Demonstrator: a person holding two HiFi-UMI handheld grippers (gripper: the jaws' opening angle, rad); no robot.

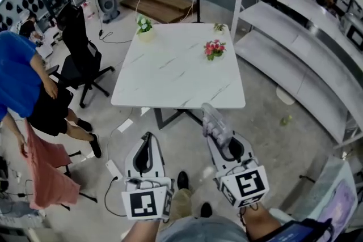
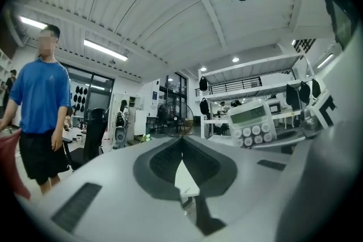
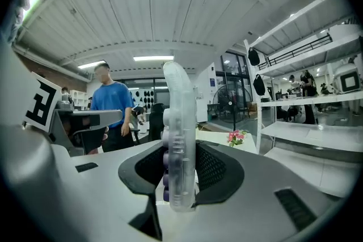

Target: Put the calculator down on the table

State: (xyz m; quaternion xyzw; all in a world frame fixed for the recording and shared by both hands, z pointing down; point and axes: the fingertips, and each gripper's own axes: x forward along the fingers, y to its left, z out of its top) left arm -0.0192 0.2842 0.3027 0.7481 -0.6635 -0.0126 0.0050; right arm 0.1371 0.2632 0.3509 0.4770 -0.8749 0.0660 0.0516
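My right gripper (image 1: 217,134) is shut on the calculator (image 1: 212,119), a translucent white one with purple keys. It stands up between the pads, in the air just short of the near edge of the white marble table (image 1: 170,73). The right gripper view shows the calculator (image 3: 179,139) edge-on, clamped upright in the right gripper (image 3: 180,151). My left gripper (image 1: 148,138) hangs level beside it on the left, shut and empty. In the left gripper view the left gripper (image 2: 181,143) has its tips meeting, and the calculator (image 2: 256,122) faces it at the right.
On the table stand pink flowers (image 1: 214,49), a white-flowered pot (image 1: 145,25) and a small plant (image 1: 219,27). A black office chair (image 1: 79,59) and a person in a blue shirt (image 1: 17,73) are at the left. White shelves (image 1: 295,59) run along the right.
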